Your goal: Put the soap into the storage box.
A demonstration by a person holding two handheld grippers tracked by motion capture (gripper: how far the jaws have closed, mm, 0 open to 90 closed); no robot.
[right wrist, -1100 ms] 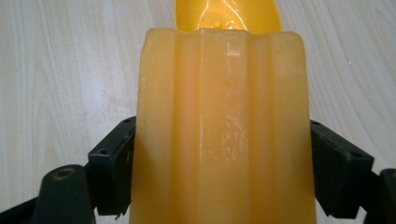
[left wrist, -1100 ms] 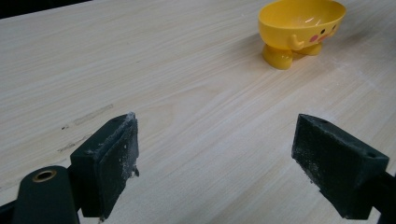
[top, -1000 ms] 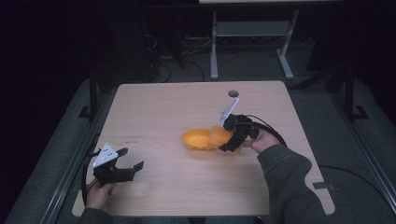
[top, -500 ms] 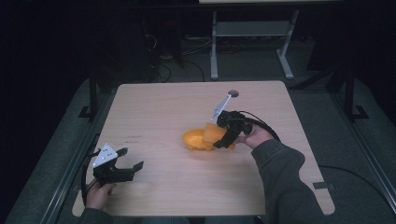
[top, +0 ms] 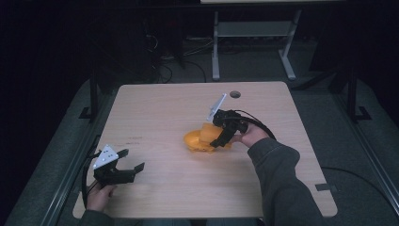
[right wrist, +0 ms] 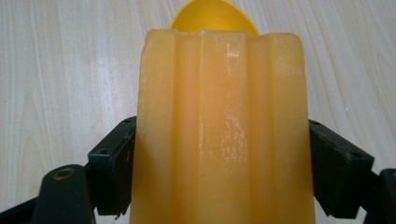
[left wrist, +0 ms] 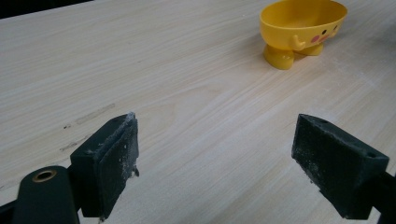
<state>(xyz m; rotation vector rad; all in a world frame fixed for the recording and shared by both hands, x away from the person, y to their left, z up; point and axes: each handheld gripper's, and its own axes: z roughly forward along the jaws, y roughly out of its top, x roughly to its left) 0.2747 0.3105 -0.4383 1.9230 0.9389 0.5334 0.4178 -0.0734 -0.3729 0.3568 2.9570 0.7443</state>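
Between the two black jaws of the right gripper (right wrist: 219, 172) a pale orange, translucent block (right wrist: 219, 140) is clamped, the pads pressed against its left and right sides. The block is seen in the right gripper view as a ribbed, waxy piece with lengthwise flutes and a glossy surface, its far end scalloped by the ridges. Beyond that far end the rim of a yellow bowl (right wrist: 214, 16) is visible on the pale wood.

From the high view, the right gripper (top: 221, 136) is held by a hand in a grey sleeve (top: 277, 174) right of the worktop's centre, with the block (top: 205, 132) poised over the yellow bowl (top: 197, 142); whether block and bowl touch cannot be told. A grey three-cornered plate is carried on top of the gripper, and a black cable trails toward the right edge.

The bowl (left wrist: 301, 28) is shown in the left gripper view as a bright yellow character dish standing on stubby feet, with small arms and pink cheek spots moulded on its side.

Near the front left corner of the worktop (top: 155, 113) the left gripper (top: 129, 162) is held low, its jaws spread wide and nothing between them; bare wood lies between its worn pads (left wrist: 112, 163). A small round hole (top: 235, 94) is set near the worktop's far edge.
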